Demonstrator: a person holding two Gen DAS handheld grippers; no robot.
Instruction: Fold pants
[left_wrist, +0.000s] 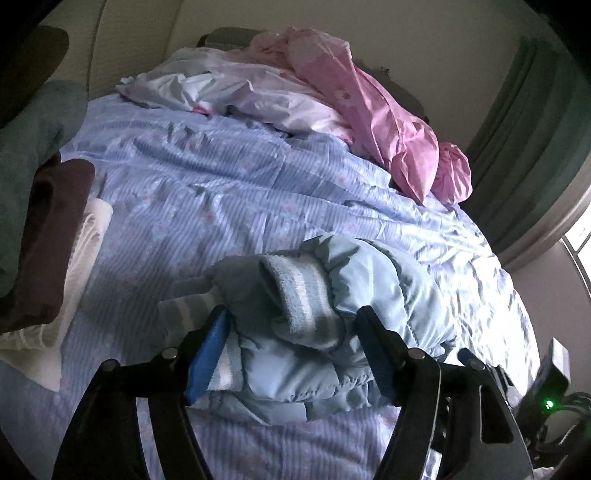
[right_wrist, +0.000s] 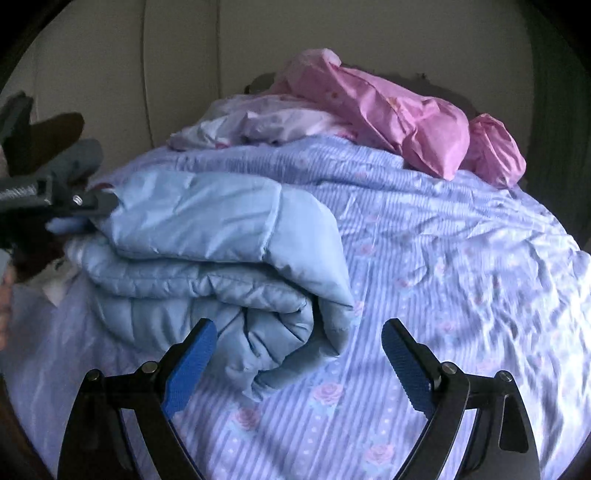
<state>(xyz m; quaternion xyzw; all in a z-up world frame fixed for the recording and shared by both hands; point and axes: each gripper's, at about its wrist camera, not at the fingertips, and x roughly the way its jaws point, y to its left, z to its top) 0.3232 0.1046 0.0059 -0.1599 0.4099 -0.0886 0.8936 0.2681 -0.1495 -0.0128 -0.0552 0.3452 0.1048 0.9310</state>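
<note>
Left gripper (left_wrist: 295, 325) clamps folded pants (right_wrist: 207, 236) on bed (right_wrist: 443, 258); right gripper (right_wrist: 299, 339) wide, beside bundle.

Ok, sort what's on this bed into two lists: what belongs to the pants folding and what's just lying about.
Part of the job:
- light blue quilted pants, folded into a bundle
- left gripper, around the bundle's striped-cuff end
- right gripper, open beside the bundle

Just lying about:
- pink bedding
- white crumpled sheet
- stacked dark and white folded clothes
- floral bedspread
</note>
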